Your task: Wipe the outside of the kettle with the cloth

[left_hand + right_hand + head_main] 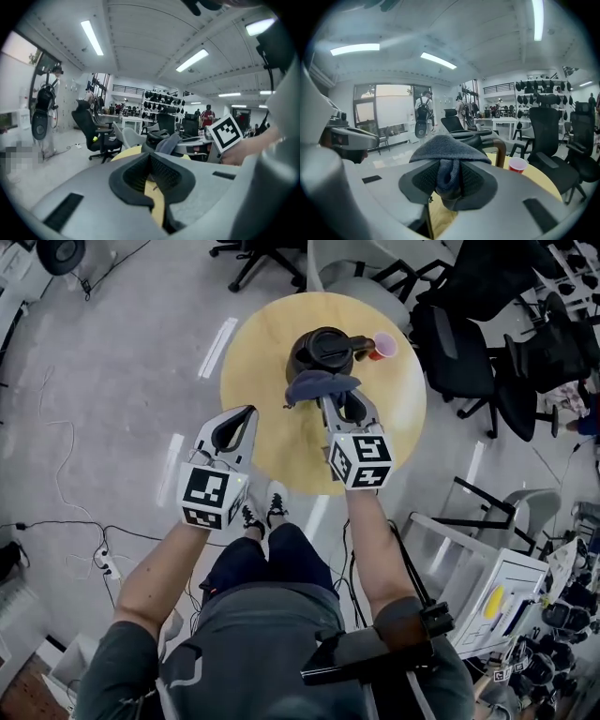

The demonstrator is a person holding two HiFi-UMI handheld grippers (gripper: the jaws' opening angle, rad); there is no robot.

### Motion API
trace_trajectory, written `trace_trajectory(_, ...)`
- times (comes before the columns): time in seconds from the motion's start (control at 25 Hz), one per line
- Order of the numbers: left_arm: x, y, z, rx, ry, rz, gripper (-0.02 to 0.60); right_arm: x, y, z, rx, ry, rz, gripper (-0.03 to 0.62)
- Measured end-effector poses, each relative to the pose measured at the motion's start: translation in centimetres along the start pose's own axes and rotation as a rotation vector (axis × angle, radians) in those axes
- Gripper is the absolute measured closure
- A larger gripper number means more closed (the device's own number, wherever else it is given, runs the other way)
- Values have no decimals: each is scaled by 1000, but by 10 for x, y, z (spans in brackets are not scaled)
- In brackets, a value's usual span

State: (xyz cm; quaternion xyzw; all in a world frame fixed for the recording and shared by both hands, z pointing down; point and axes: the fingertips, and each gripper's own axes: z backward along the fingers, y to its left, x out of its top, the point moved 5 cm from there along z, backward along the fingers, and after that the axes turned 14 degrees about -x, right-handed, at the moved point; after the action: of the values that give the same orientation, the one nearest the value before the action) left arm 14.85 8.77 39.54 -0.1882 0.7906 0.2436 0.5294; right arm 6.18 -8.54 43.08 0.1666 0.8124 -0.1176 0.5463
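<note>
A black kettle (322, 350) stands at the far side of a round wooden table (258, 432). My right gripper (329, 401) is shut on a blue-grey cloth (321, 384) and holds it against the kettle's near side. In the right gripper view the cloth (446, 154) is pinched between the jaws, with the kettle (476, 136) just behind it. My left gripper (249, 412) hovers over the table's near left part, shut and empty. The left gripper view shows the kettle (158, 136) and the cloth (169, 143) ahead.
A red cup (382, 346) stands right beside the kettle; it also shows in the right gripper view as the red cup (518, 164). Black office chairs (464, 352) crowd the table's right side. Cables (70, 531) lie on the floor at left.
</note>
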Motion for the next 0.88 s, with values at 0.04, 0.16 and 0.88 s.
trace_trajectory(0.04,-4,2,-1,29,15,-16,572,-5,1,-2,6,-11,-5,482)
trace_trajectory(0.16,-8,7,-7,64,23,0,572,-10,1,-3,29,-58,-24,482)
trace_trajectory(0.88,-64,22,-39,67,31,129,574,-107,-7,-41,70,55,4,482)
